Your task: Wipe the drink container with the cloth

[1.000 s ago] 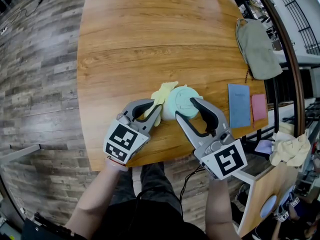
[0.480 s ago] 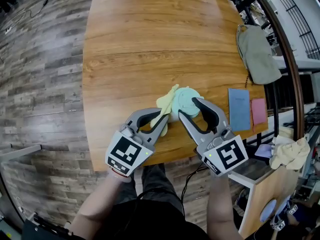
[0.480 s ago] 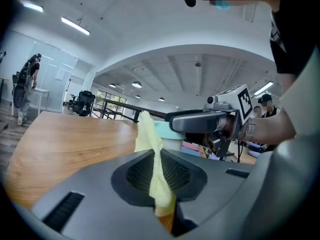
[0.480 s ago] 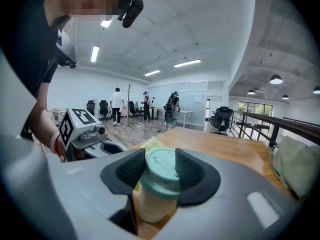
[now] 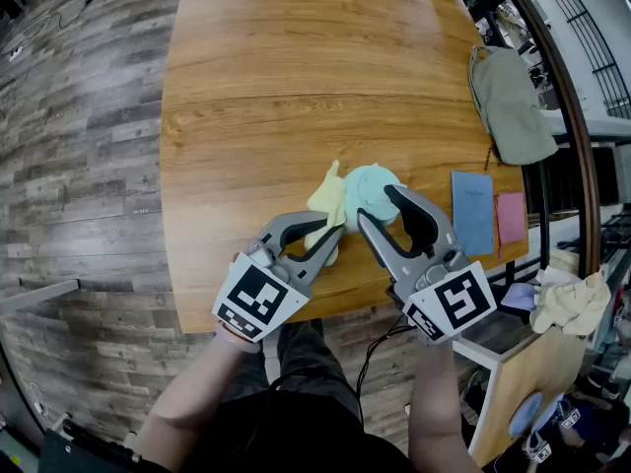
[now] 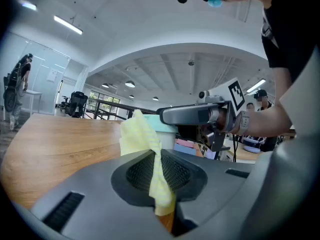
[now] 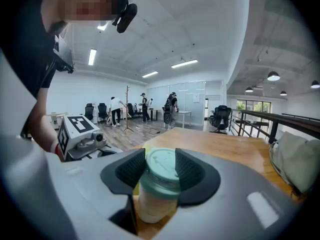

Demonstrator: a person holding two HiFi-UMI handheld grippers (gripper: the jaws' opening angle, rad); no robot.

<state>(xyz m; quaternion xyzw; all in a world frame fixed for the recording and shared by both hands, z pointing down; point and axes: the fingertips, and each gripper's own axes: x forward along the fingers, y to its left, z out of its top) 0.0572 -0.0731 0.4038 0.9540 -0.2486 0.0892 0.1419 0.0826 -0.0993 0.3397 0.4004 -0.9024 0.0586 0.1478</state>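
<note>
Head view, lower centre: your left gripper (image 5: 333,235), jaws clamped on the cloth (image 5: 325,197), has shifted right toward the drink container (image 5: 367,187). The right gripper (image 5: 378,208) jaws grip it, so wiping looks underway.

The cloth (image 5: 327,197) in the left gripper (image 5: 333,235) is pale yellow, faintly striped. The drink container (image 5: 367,191) held by the right gripper (image 5: 382,206) has a mint-green lid and cream body. Both grippers are grey with black-and-white marker cubes. The table (image 5: 296,87) is orange-brown wood grain.
</note>
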